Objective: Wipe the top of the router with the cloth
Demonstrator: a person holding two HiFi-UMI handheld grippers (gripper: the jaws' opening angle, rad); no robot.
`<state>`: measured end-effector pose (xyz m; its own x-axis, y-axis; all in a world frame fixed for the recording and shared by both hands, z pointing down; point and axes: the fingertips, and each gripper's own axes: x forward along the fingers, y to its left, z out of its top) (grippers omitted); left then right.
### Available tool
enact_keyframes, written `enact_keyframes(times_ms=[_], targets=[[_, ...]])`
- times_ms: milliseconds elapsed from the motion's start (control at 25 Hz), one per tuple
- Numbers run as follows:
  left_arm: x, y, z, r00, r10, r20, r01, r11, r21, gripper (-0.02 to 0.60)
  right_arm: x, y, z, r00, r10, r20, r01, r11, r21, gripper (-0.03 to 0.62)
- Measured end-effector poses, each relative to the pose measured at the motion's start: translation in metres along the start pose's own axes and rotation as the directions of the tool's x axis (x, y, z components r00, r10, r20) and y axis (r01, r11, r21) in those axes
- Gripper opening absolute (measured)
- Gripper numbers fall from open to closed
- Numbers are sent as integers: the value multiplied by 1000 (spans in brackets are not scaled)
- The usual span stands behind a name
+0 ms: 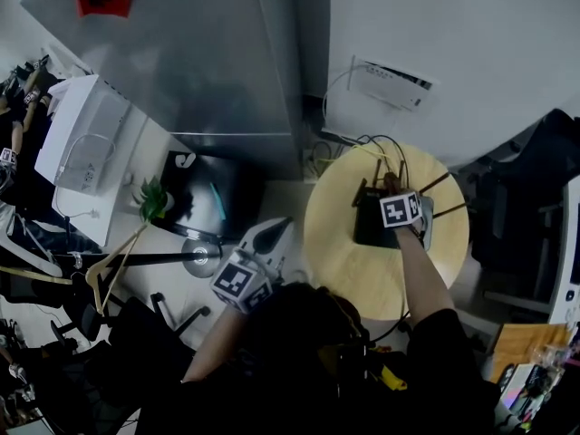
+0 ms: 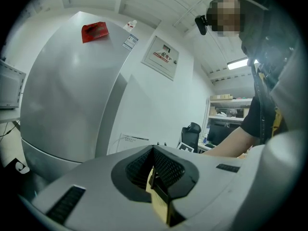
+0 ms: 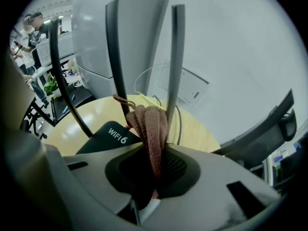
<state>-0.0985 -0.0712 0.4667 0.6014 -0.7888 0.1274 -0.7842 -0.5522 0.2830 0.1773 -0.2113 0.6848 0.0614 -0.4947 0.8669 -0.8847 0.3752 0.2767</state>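
A black router (image 1: 372, 222) with several upright antennas stands on the round yellow table (image 1: 340, 243). My right gripper (image 1: 401, 209) sits over the router's right side, shut on a brownish-pink cloth. In the right gripper view the cloth (image 3: 150, 129) is bunched between the jaws of the right gripper (image 3: 156, 165), hanging over the router top (image 3: 113, 134) marked "WIFI 6", with antennas (image 3: 174, 57) just ahead. My left gripper (image 1: 256, 256) is held off the table to the left. In its own view the left gripper (image 2: 153, 171) is shut with nothing in it.
Cables (image 1: 381, 145) trail off the table's far edge toward a white wall box (image 1: 391, 84). A large grey cabinet (image 1: 208, 62) stands behind on the left, with a black chair (image 1: 208, 193), a plant (image 1: 152, 198) and a white desk (image 1: 82, 134) nearby.
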Motion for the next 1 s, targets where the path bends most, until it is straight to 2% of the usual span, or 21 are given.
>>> enact_keyframes(times_ms=[160, 280, 480, 640, 720, 880, 1000], targets=[[-1, -3, 3, 1000, -23, 15, 23, 1000, 4, -3, -19, -9, 7, 997, -58, 52, 57, 998, 17, 61], [-4, -4, 2, 999, -31, 19, 31, 1000, 6, -3, -33, -5, 15, 994, -53, 97, 48, 998, 49, 61], [-4, -16, 4, 996, -83, 29, 82, 996, 41, -3, -60, -9, 36, 977, -66, 202, 57, 997, 48, 61], [-6, -20, 5, 996, -83, 26, 81, 994, 73, -3, -83, -13, 49, 964, -93, 249, 83, 995, 51, 61], [-5, -25, 6, 995, -93, 25, 90, 991, 101, -3, -85, -16, 51, 959, -89, 268, 75, 995, 63, 61], [-6, -31, 8, 993, -111, 40, 108, 991, 81, -3, -90, -23, 49, 952, -93, 292, 67, 993, 97, 61], [-5, -33, 7, 991, -125, 41, 122, 991, 64, -3, -106, -25, 58, 928, -65, 366, 16, 991, 133, 62]])
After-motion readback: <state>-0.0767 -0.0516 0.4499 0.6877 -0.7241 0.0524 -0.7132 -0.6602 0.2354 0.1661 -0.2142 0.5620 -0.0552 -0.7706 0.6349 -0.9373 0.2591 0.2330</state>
